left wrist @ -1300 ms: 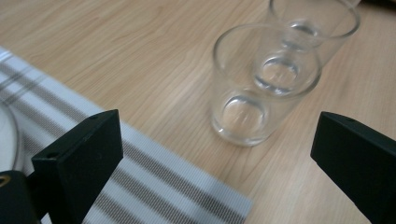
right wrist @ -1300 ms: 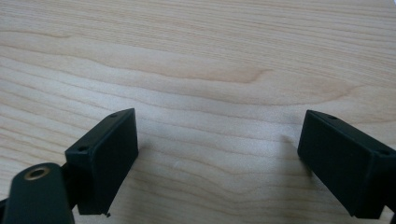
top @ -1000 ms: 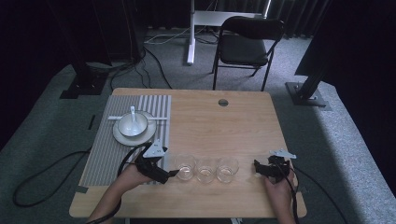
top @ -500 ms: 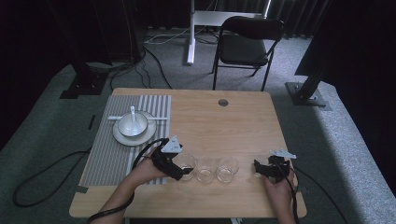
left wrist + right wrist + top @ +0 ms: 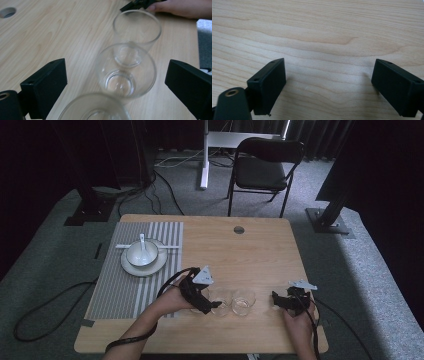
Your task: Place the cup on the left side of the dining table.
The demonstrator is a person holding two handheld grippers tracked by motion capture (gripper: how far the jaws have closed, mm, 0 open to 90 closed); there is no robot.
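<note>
Between the left gripper's (image 5: pixel 117 82) spread fingers, the middle glass (image 5: pixel 126 72).

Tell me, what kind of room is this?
Probably a recording studio or lab, not a home: black curtains wall it in, cables trail over grey carpet, and one wooden table holds glasses and a bowl.

— What is shifting here?
— The left gripper (image 5: pixel 212 304) is swinging rightward from beside the grey striped placemat (image 5: pixel 127 280) — its wide-spread jaws are now closing in over the row of three clear drinking glasses (image 5: pixel 126 72).
</note>
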